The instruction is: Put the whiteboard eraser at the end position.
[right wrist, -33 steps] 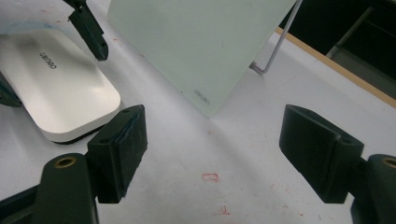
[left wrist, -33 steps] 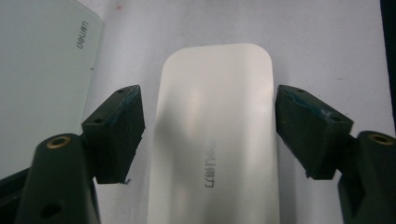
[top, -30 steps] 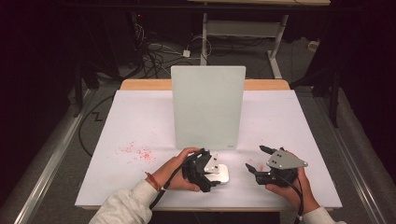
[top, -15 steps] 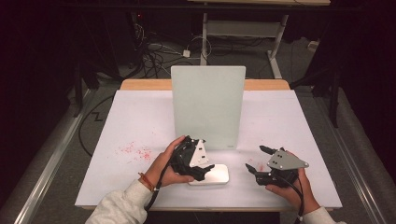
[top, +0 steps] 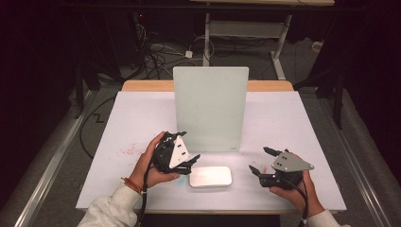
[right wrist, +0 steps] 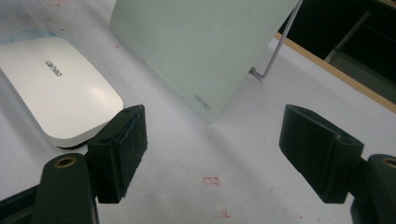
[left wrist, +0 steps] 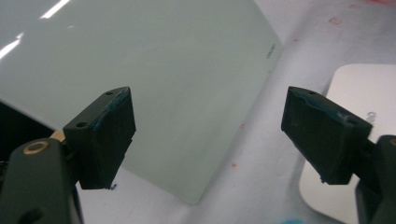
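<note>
Eraser [top: 210, 177] just beside left fingers [top: 193, 157]

White eraser [top: 210, 176], pale green board [top: 210, 108], black jaws, white table [top: 293, 123] with red specks

The left gripper [top: 183, 147] is sitting in the person's left hand [top: 150, 163], tilted, its jaws gaping wide and holding nothing. The right gripper [top: 261, 161] is resting in the right hand [top: 295, 189], jaws likewise spread apart.
</note>
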The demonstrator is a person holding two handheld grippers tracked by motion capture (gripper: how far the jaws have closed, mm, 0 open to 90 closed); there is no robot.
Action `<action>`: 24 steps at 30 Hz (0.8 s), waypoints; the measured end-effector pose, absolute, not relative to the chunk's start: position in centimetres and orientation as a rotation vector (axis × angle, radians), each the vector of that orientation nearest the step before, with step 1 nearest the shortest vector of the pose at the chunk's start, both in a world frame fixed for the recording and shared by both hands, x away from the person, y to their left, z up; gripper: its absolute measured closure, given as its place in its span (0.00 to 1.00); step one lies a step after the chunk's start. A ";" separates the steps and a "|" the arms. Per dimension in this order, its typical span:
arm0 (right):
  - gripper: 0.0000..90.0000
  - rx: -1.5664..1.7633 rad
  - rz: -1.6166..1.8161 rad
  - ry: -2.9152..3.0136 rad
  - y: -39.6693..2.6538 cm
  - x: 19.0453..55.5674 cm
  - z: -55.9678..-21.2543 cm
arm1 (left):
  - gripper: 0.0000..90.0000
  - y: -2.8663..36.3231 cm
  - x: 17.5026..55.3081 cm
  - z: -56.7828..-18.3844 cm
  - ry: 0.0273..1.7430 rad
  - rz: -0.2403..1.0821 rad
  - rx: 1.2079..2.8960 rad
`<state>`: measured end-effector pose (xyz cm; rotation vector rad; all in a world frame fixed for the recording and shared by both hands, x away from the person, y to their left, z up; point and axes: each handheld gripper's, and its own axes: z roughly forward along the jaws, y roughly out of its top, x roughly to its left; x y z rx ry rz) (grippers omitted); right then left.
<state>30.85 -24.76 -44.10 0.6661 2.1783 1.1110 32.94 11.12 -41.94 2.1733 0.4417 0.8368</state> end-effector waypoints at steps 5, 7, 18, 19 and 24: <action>0.27 0.672 1.109 2.178 -24.8 31.0 -44.2 | 0.19 12.8 32.8 -42.2 0.499 0.872 2.149; 0.27 0.671 1.107 2.180 -24.7 31.0 -44.2 | 0.19 13.3 32.7 -42.4 0.521 0.889 2.137; 0.27 0.667 1.105 2.173 -24.9 31.0 -44.2 | 0.19 16.6 31.9 -43.7 0.643 0.936 2.091; 0.27 0.667 1.105 2.174 -24.9 31.1 -44.2 | 0.19 16.8 31.8 -43.8 0.647 0.931 2.092; 0.27 0.677 1.107 2.170 -24.9 31.0 -44.2 | 0.19 17.9 31.3 -44.5 0.671 0.928 2.111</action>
